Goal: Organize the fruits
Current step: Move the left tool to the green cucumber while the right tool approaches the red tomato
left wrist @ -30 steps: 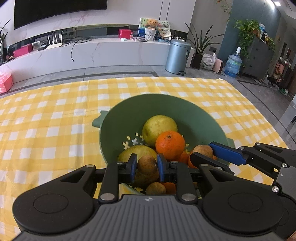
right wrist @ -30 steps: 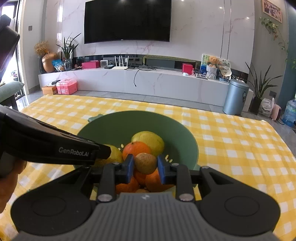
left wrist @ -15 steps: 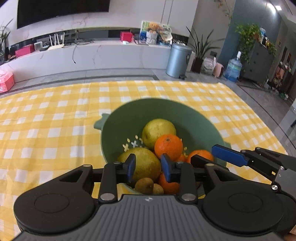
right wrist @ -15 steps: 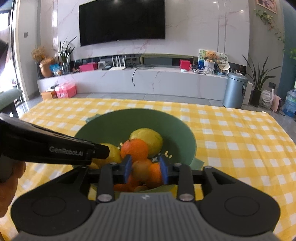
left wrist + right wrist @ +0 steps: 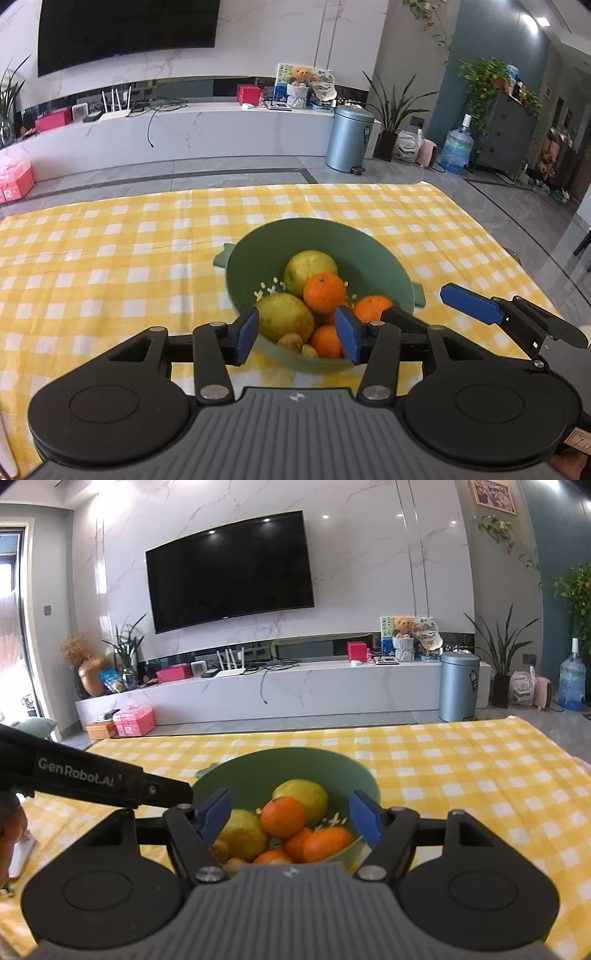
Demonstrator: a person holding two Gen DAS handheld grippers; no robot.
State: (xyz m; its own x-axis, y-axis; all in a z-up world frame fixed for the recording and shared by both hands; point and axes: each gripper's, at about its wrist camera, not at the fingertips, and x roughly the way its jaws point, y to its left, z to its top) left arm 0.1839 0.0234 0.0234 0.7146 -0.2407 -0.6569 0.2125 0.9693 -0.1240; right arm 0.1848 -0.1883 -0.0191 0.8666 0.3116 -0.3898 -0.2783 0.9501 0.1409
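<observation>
A green colander bowl (image 5: 369,243) stands on the yellow checked cloth; it also shows in the right wrist view (image 5: 258,764). It holds yellow-green pears (image 5: 284,317), several oranges (image 5: 324,292) and small brown fruits (image 5: 290,341). My left gripper (image 5: 297,336) is open and empty, raised above the bowl's near rim. My right gripper (image 5: 290,818) is open and empty above the near side of the bowl. The right gripper's blue-tipped finger (image 5: 469,304) shows at the right of the left wrist view. The left gripper's black finger (image 5: 110,782) crosses the left of the right wrist view.
The yellow checked cloth (image 5: 110,266) covers the table around the bowl. The table's far edge (image 5: 258,188) meets a grey floor. Beyond stand a white TV console (image 5: 295,686), a metal bin (image 5: 349,138) and potted plants (image 5: 391,110).
Both grippers let go of their small brown fruits into the bowl, opened wide, and drew back and up from the bowl.
</observation>
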